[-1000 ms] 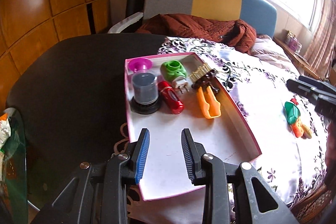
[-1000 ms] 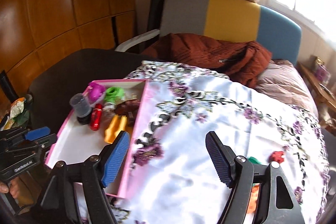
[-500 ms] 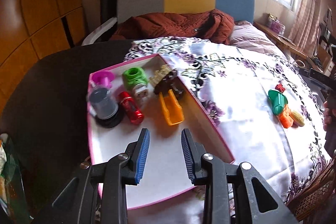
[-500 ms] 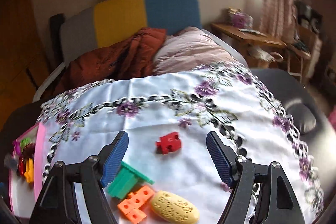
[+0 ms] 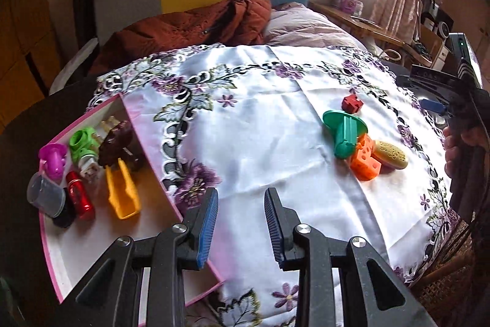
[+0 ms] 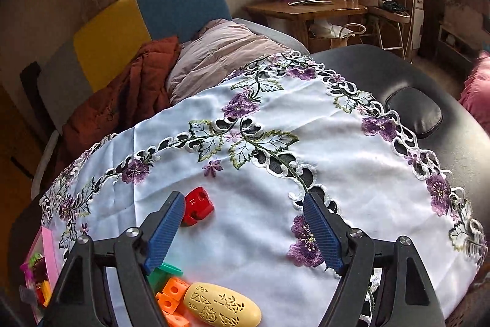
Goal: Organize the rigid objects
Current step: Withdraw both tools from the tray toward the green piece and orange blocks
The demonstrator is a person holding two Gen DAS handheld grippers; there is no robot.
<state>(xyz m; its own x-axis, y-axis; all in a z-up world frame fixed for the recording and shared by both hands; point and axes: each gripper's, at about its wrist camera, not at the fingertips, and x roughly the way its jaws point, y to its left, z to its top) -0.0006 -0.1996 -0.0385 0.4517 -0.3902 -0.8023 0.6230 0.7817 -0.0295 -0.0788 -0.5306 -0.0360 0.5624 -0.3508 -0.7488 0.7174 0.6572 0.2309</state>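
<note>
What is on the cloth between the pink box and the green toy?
Nothing but bare white flowered tablecloth lies between the pink cardboard box and the green plastic toy, as the left wrist view shows.

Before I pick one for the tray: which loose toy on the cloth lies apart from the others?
The red puzzle-shaped block. It sits alone on the cloth, while the green piece, orange block and yellow oval huddle together.

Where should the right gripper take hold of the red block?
Probably across its two flat side faces, coming down from above. The red block lies alone on the cloth, apart from the pile, and the right gripper, whose jaws have just been opening, stands empty and wider than it.
</note>
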